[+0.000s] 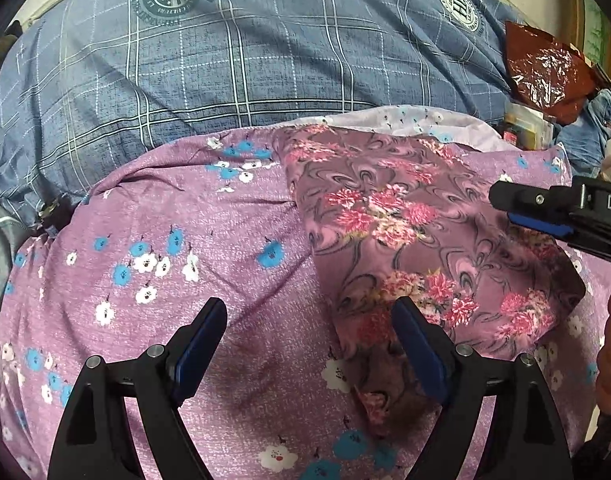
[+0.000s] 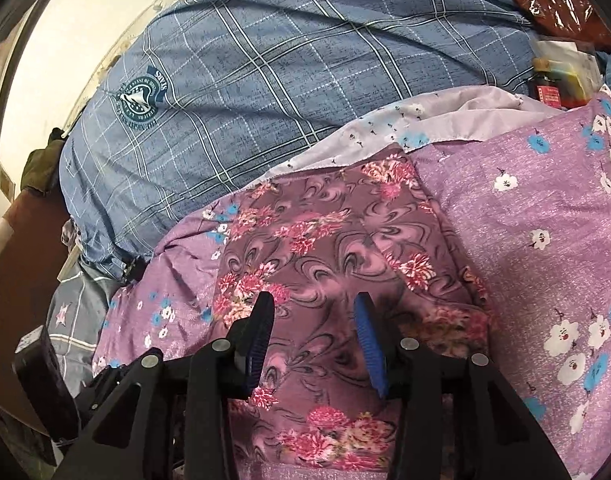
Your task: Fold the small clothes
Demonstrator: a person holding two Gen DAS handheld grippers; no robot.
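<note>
The left gripper (image 1: 309,320) hangs over the bed with its jaws spread wide and nothing between them; the lilac bedsheet (image 1: 177,216) shows through the gap. Its right finger (image 1: 419,350) sits just over the near edge of the small floral garment (image 1: 417,224), though I cannot tell whether it touches the cloth.

The right gripper (image 2: 313,320) hovers above the same garment (image 2: 325,240), jaws parted partway and gripping nothing, the mauve fabric with pink flower clusters visible between the blue pads (image 2: 369,344). In the left wrist view this gripper comes in from 3 o'clock, its tip above the garment's right edge.

The garment lies flat in a rough rectangle on the lilac sheet, which is printed with blue and white blossoms. At 12 o'clock from the garment, a paler flap of the sheet's underside (image 2: 385,128) is turned over. Beyond that, from 10 to 1 o'clock, sits a bulky blue checked duvet (image 1: 245,52) with round crest emblems. At 2 o'clock a crinkled red plastic bag (image 1: 545,72) lies near a clutter of small boxes (image 2: 561,80).
</note>
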